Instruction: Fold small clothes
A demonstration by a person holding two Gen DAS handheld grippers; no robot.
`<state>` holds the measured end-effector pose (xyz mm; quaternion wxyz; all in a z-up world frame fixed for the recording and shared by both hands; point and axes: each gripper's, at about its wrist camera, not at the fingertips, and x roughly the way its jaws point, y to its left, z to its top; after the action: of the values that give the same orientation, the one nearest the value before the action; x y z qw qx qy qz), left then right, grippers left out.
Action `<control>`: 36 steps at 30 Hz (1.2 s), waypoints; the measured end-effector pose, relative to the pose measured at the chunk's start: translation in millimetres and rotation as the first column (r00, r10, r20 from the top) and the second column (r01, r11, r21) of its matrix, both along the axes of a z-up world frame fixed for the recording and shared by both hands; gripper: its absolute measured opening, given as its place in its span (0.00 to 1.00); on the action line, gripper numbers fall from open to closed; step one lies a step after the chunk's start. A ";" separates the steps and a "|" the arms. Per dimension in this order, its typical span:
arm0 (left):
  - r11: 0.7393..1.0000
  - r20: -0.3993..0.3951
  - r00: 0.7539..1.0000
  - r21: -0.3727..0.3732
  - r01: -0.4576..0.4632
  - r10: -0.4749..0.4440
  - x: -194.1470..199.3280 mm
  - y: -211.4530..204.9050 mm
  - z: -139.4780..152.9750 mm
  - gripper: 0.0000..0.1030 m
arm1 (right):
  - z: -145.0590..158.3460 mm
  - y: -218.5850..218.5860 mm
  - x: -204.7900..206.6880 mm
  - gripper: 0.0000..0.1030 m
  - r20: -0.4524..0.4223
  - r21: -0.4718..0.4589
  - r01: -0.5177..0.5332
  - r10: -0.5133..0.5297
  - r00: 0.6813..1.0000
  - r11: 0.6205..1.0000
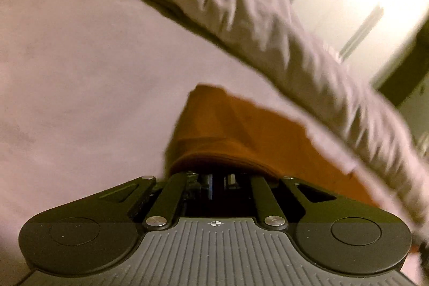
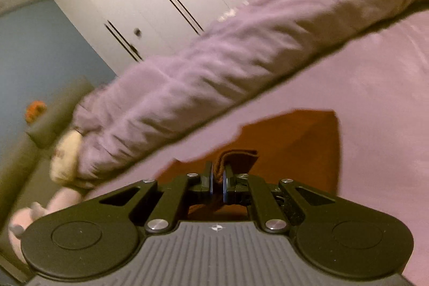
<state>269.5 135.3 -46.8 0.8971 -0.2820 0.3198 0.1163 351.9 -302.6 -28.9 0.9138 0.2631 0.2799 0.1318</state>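
The rust-orange cloth (image 2: 295, 141) (creased, partly folded) lies on the bed (image 2: 380, 98) below the duvet (image 2: 241, 50). The right hand-held gripper (image 2: 217, 180) pinches its edge; the left hand-held gripper (image 1: 218, 177) is closed under its fold.

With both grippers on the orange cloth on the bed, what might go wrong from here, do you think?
1. The right gripper pinches only a small bunched fold of the orange cloth, so it might slip out.
2. The cloth drapes over the left gripper and hides its fingertips, so its grip may be uneven.
3. The rolled duvet lies close behind and could catch the cloth.
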 end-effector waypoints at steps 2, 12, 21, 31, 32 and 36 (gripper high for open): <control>1.000 -0.038 0.999 0.003 0.024 -0.024 -5.6 1.6 -5.3 0.13 | -13.8 -0.9 6.0 0.05 -0.044 -0.049 0.007 -0.010 0.999 0.999; 0.994 -0.065 0.994 0.056 0.095 -0.092 -43.3 11.2 19.9 0.45 | -30.6 0.1 9.9 0.03 -0.051 -0.227 0.038 -0.051 0.997 0.973; 0.984 -0.087 0.995 0.167 0.058 -0.044 -33.5 3.8 29.8 0.66 | -26.3 -14.7 15.0 0.09 -0.102 -0.182 0.039 -0.058 0.993 0.983; 0.920 0.057 0.996 0.383 -0.086 0.070 -50.2 -2.4 69.2 0.79 | -32.1 1.2 6.4 0.29 -0.115 -0.196 -0.036 0.014 0.993 0.980; 0.918 0.050 0.997 0.390 -0.075 0.060 -47.9 -1.6 69.9 0.81 | -32.6 3.7 9.2 0.29 -0.127 -0.217 -0.039 0.011 0.992 0.975; 0.923 -0.008 1.000 0.384 -0.004 0.007 -40.1 -3.0 64.9 0.81 | -40.4 4.4 15.2 0.31 -0.174 -0.224 -0.033 -0.007 0.985 0.974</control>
<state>229.4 132.3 18.1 0.9331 -0.1015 0.2941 0.1804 367.0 -298.1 -69.3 0.9091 0.1659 0.3732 0.0817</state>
